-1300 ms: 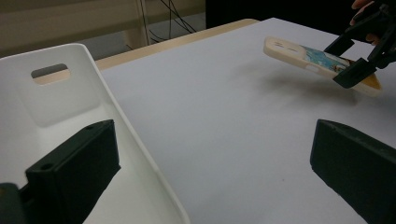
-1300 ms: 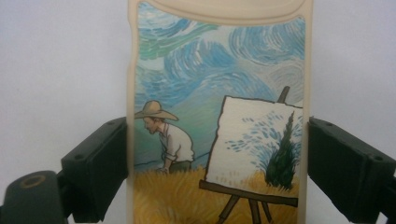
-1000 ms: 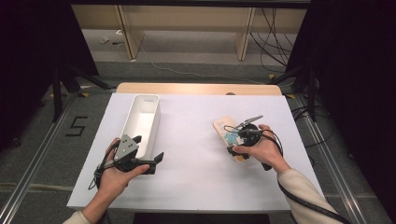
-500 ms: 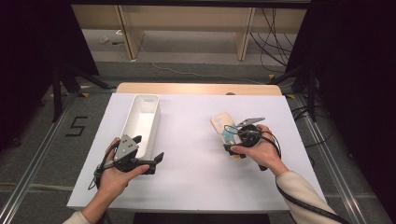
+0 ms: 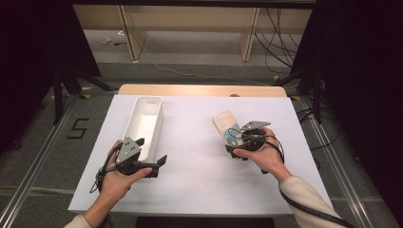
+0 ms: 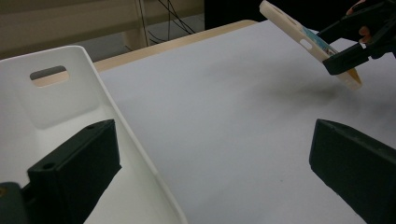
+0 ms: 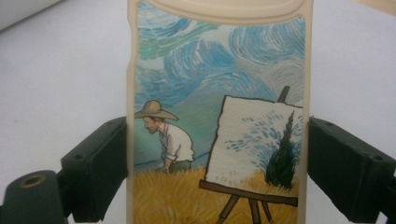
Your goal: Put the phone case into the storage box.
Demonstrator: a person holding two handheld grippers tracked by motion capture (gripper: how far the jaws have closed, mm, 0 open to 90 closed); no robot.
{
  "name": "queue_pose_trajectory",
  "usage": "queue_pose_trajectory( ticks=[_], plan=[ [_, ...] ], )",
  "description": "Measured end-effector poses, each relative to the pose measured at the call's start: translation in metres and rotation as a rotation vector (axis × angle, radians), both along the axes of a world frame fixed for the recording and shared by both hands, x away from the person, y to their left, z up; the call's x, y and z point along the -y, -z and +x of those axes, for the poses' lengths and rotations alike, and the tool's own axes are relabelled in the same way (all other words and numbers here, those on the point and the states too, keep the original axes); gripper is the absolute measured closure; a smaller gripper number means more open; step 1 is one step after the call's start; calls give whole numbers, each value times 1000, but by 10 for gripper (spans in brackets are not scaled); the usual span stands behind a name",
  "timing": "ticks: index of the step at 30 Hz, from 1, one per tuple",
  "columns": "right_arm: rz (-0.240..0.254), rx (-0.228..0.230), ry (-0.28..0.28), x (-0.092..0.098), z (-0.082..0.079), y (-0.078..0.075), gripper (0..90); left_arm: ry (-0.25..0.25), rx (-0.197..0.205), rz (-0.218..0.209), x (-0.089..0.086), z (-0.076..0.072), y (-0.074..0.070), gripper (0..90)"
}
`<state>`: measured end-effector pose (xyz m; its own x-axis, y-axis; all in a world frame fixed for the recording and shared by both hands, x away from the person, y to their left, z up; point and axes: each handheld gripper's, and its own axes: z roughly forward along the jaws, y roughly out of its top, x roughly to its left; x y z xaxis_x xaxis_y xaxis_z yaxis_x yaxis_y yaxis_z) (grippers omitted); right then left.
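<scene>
A cream phone case printed with a painter in a wheat field is clamped by its two long edges in my right gripper, which is shut on it. Seen from above, the case sticks out toward the far side from the right gripper, right of the table's centre. From the left gripper view, the case hangs tilted above the table with a shadow under it. My left gripper is open and holds nothing. One of its jaws sits over the near end of a white bin.
The long white bin lies lengthwise at the left of the white tabletop and looks empty. A wooden strip runs along the table's far edge. Cables and shelf legs lie on the floor beyond.
My right gripper has shifted slightly away and to the left with the phone case in it. The left gripper has stayed put.
</scene>
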<state>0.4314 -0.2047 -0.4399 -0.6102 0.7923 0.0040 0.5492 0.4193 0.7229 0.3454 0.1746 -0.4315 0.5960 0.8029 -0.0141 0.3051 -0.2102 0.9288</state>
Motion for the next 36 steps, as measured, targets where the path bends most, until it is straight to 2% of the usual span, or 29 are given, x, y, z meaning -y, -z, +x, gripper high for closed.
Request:
queue_pose_trajectory(
  ticks=[7,11,16,20,25,31,36],
  plan=[
    [17,36,-6,-2,-6,0,124,29,7,-4,12,5,-6,25],
    [31,57,-13,-5,-9,-2,124,58,-2,-16,24,11,-11,30],
    [39,68,-28,-10,-14,-3,124,93,-16,-29,43,24,-19,33],
    [37,75,-44,-14,-17,-3,124,138,-18,-6,64,35,-28,33],
    [35,76,-57,-18,-20,-3,124,171,-30,0,87,49,-32,33],
    [39,85,-61,-19,-22,-4,124,185,-53,3,109,67,-35,49],
    [41,85,-67,-21,-24,-4,124,194,-61,-11,121,77,-38,79]
  ],
)
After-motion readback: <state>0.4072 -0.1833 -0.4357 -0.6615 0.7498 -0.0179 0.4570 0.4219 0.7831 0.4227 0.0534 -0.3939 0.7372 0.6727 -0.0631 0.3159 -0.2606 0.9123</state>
